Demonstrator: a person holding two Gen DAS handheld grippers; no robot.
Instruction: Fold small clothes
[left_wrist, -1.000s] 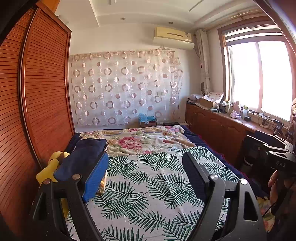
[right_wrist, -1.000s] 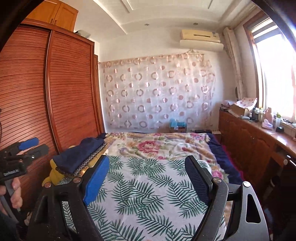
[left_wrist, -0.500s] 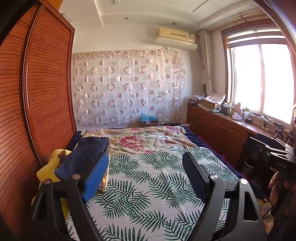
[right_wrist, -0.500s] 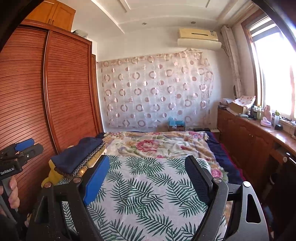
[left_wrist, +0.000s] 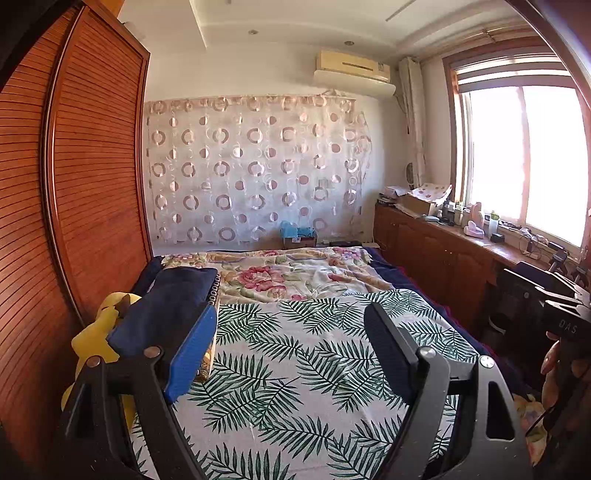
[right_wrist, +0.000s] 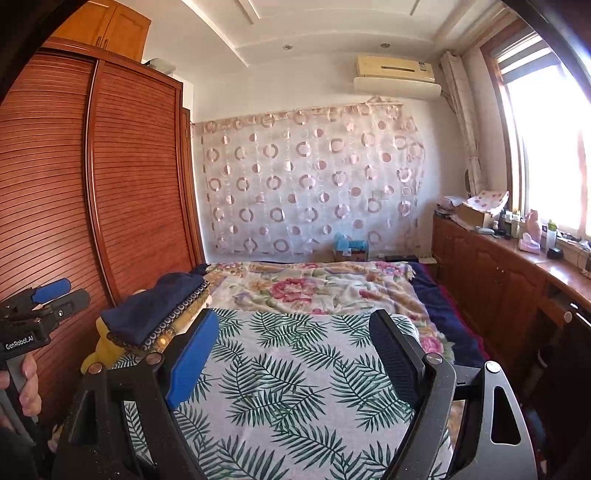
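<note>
Both tools wide apart and empty above the bed.

I hold the left tool (left_wrist: 291, 350) over the leaf-print sheet (left_wrist: 295, 369), jaws spread, nothing between them. The right tool (right_wrist: 295, 354) hovers likewise, jaws spread and empty; the left tool also shows at the left edge of the right wrist view, gripped by a hand (right_wrist: 26, 384). The folded dark blue garment (left_wrist: 166, 306) lies on a small stack at the bed's left side, beside the wardrobe (left_wrist: 74, 184), resting over a yellow item (left_wrist: 92, 336). A floral blanket (left_wrist: 288, 277) covers the far half of the bed.
</note>
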